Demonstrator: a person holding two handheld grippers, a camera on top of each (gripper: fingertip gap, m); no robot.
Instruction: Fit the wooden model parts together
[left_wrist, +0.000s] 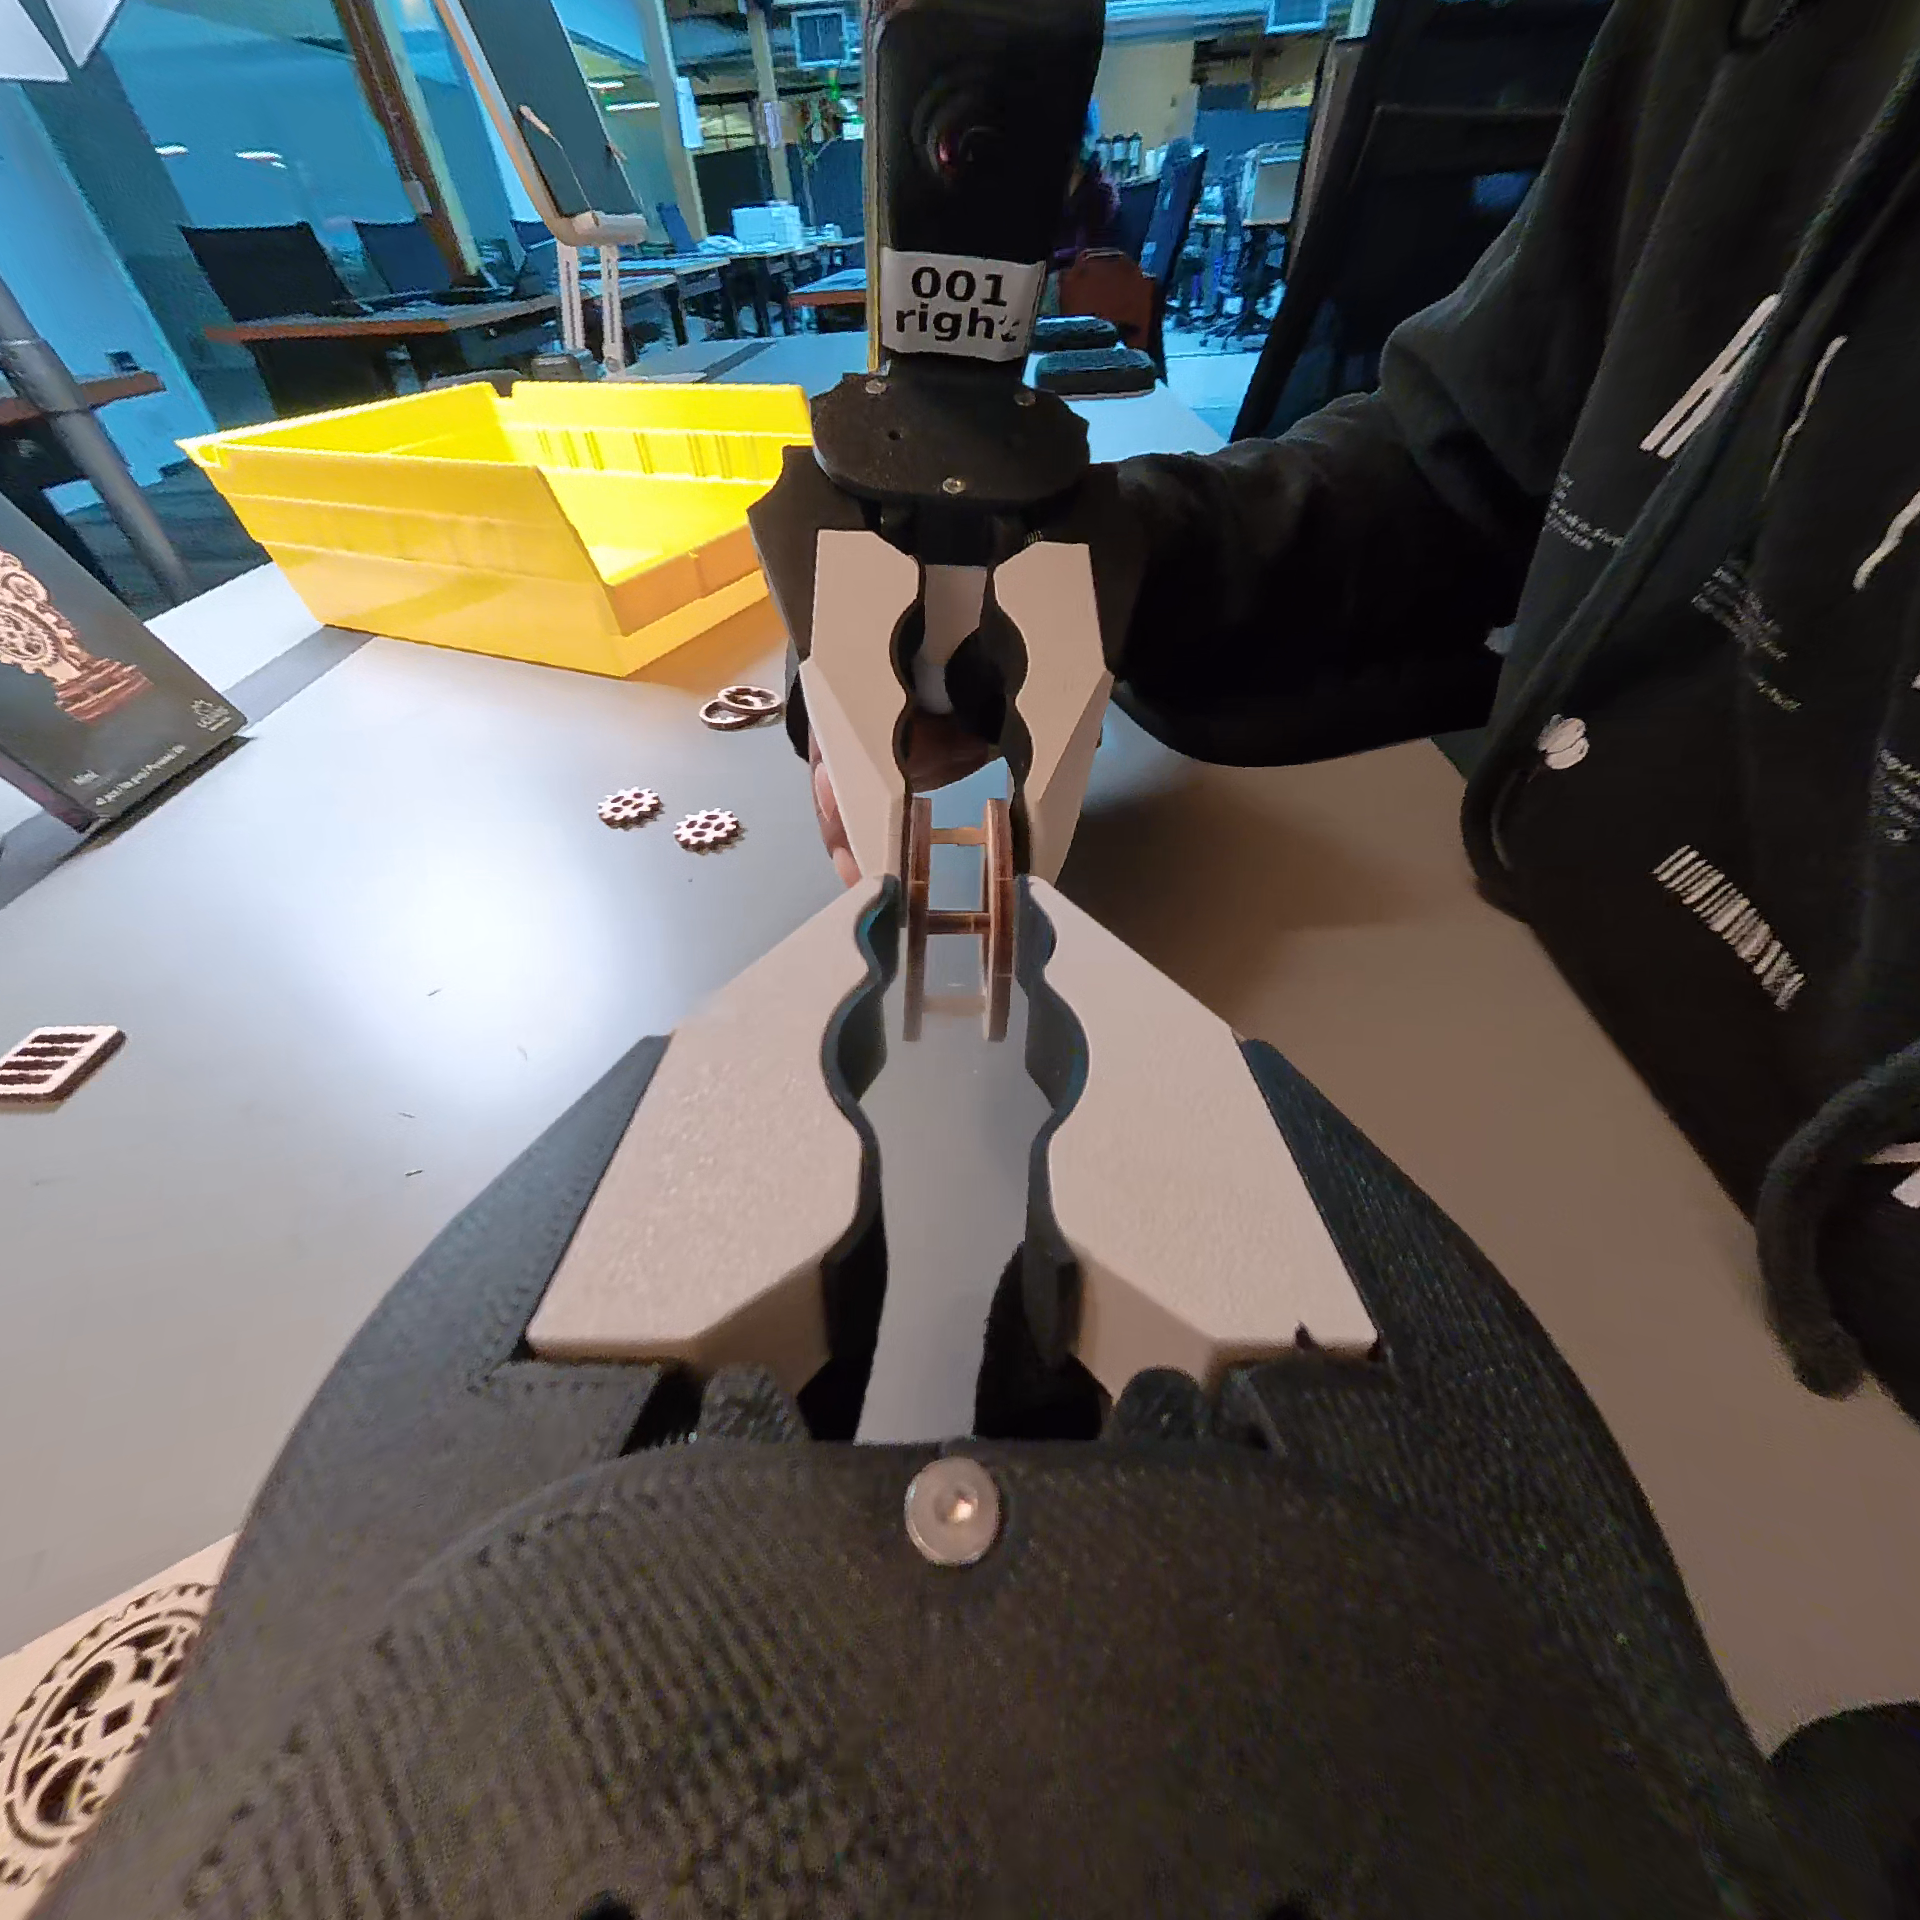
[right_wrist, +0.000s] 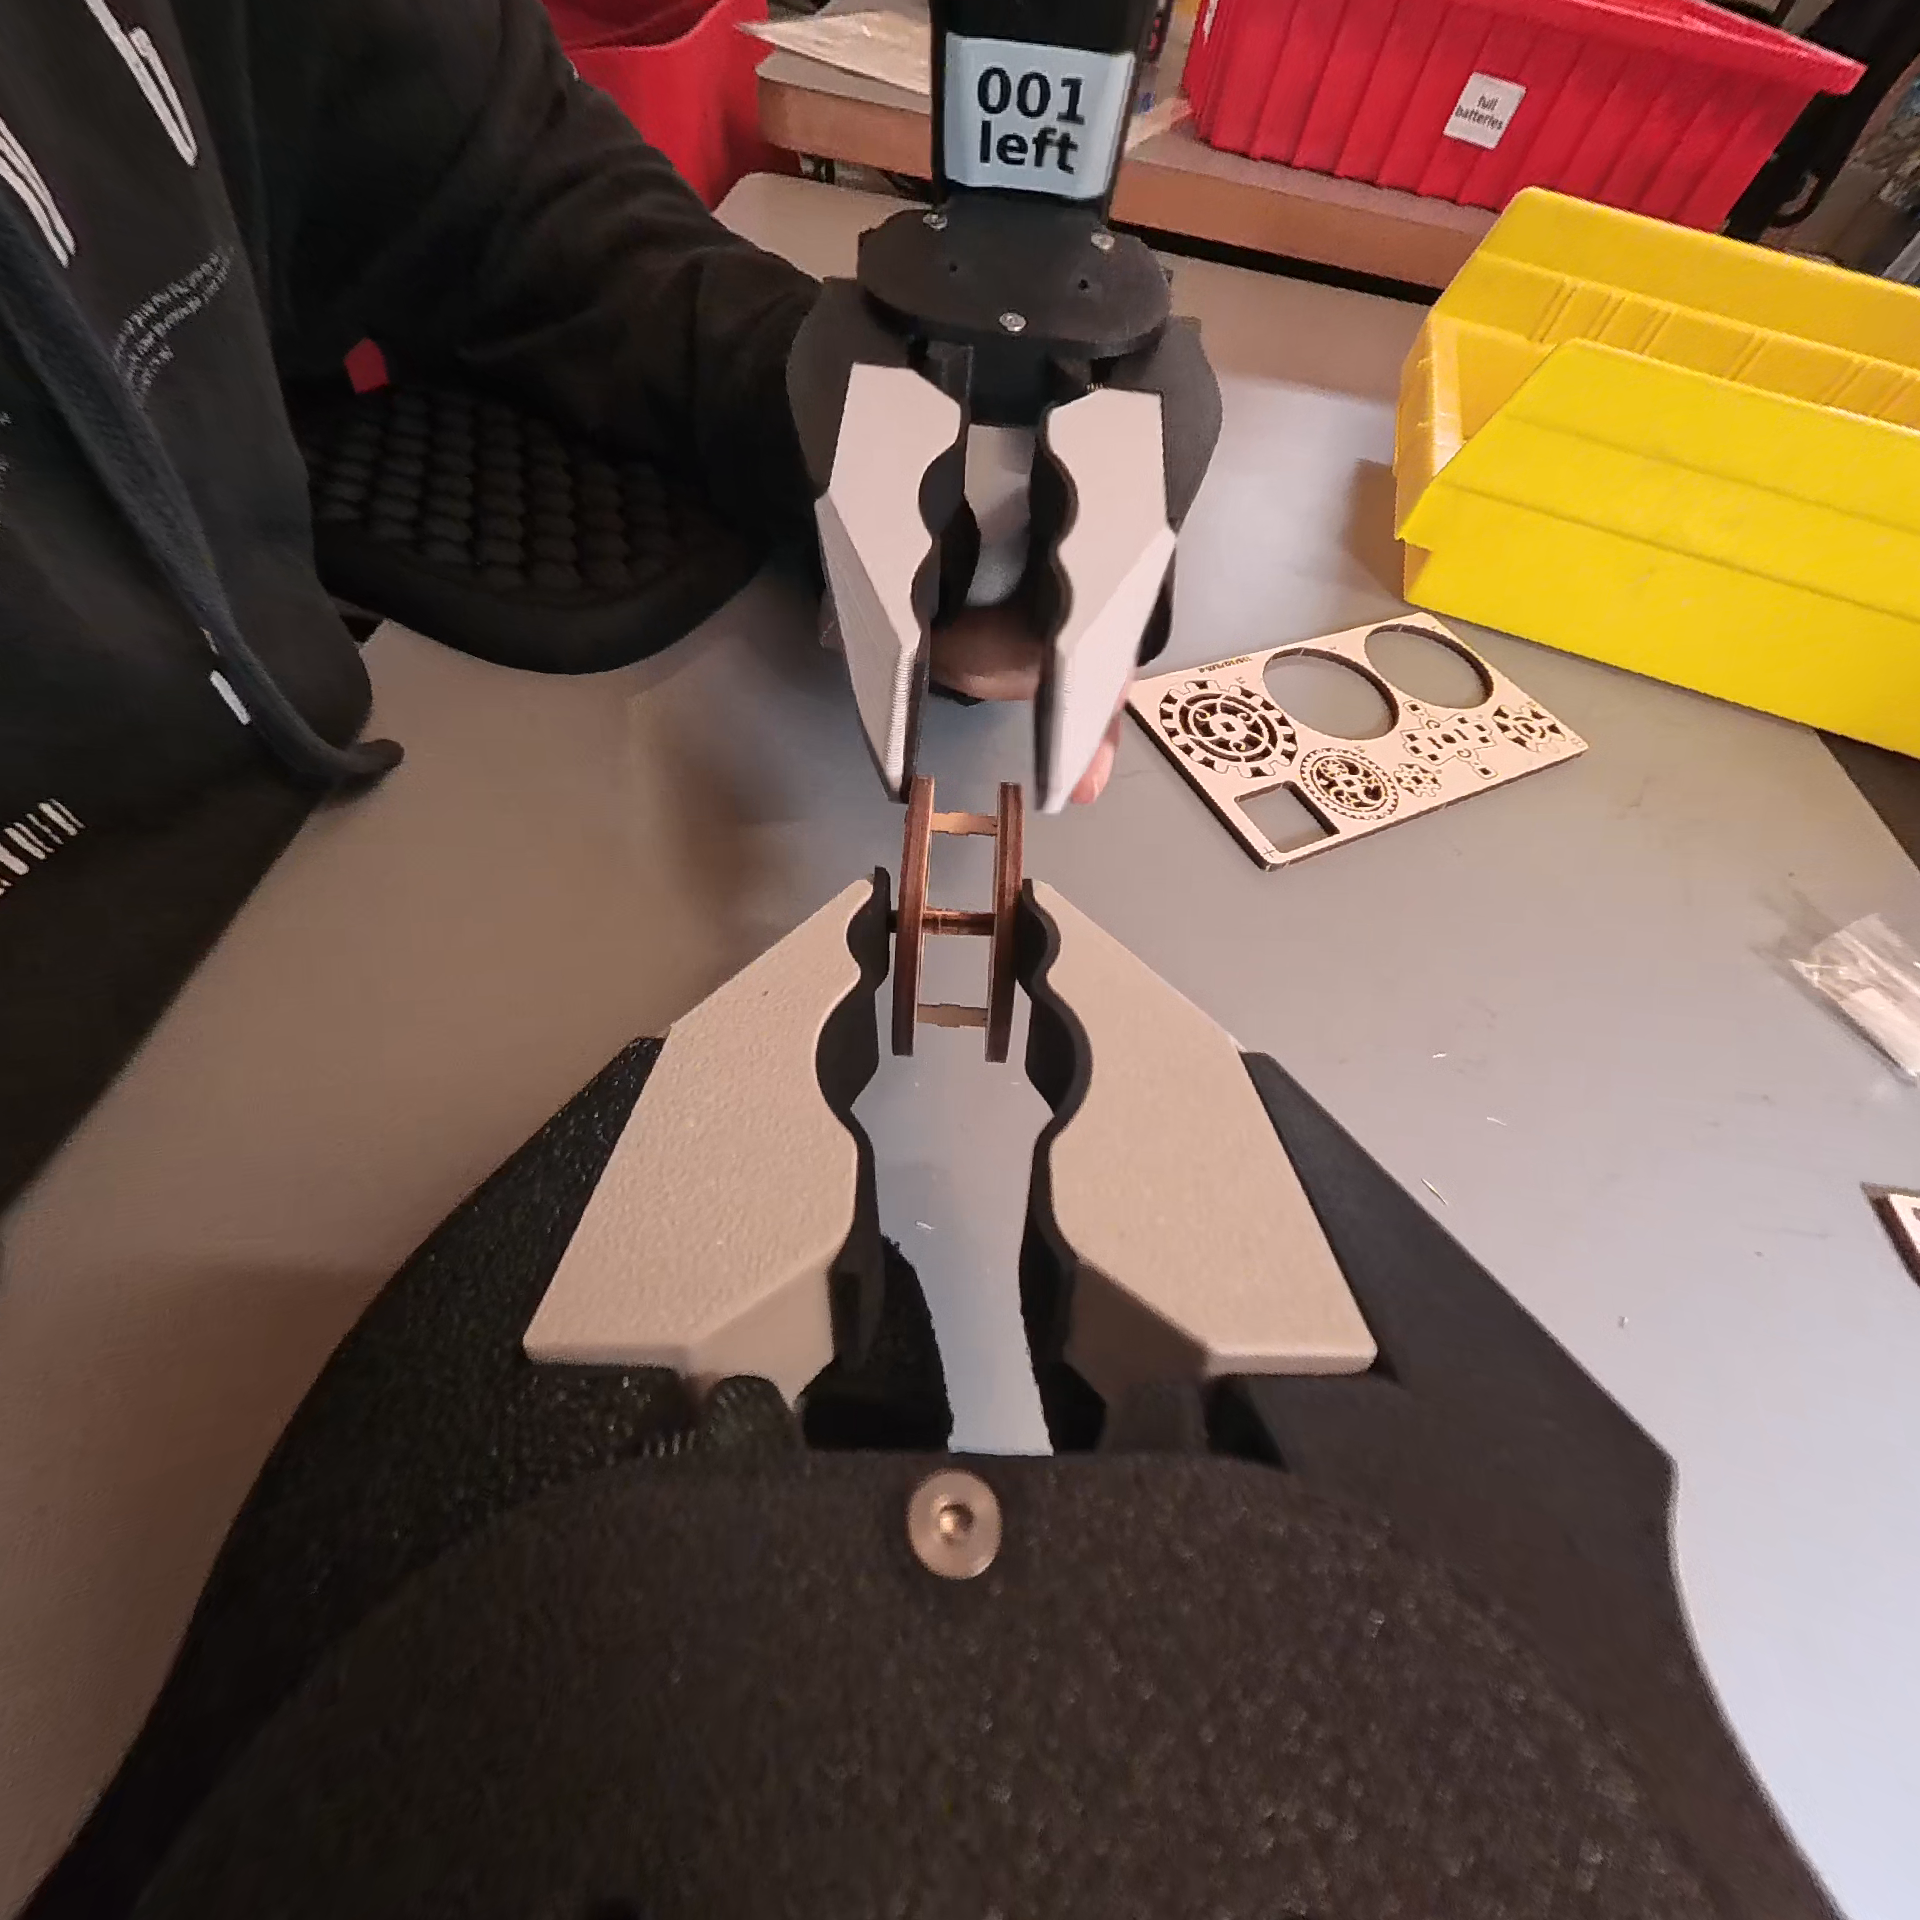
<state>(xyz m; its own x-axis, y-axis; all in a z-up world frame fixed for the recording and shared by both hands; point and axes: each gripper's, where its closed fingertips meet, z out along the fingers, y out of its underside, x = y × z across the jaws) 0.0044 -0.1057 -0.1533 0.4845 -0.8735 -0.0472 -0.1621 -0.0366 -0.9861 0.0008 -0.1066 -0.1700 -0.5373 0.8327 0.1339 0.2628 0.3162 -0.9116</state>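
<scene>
The brown wooden spool of two discs joined by slats is hanging above the grey worktop, the right gripper jaws pinching its discs while the left gripper jaws are flanking its far end, contact unclear.

Brown wooden spool, yellow bin — grey-and-black claws, red crate

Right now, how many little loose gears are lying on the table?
2. One small gear and a second gear lie side by side on the grey table, before the yellow bin. Others may be hidden.
</scene>
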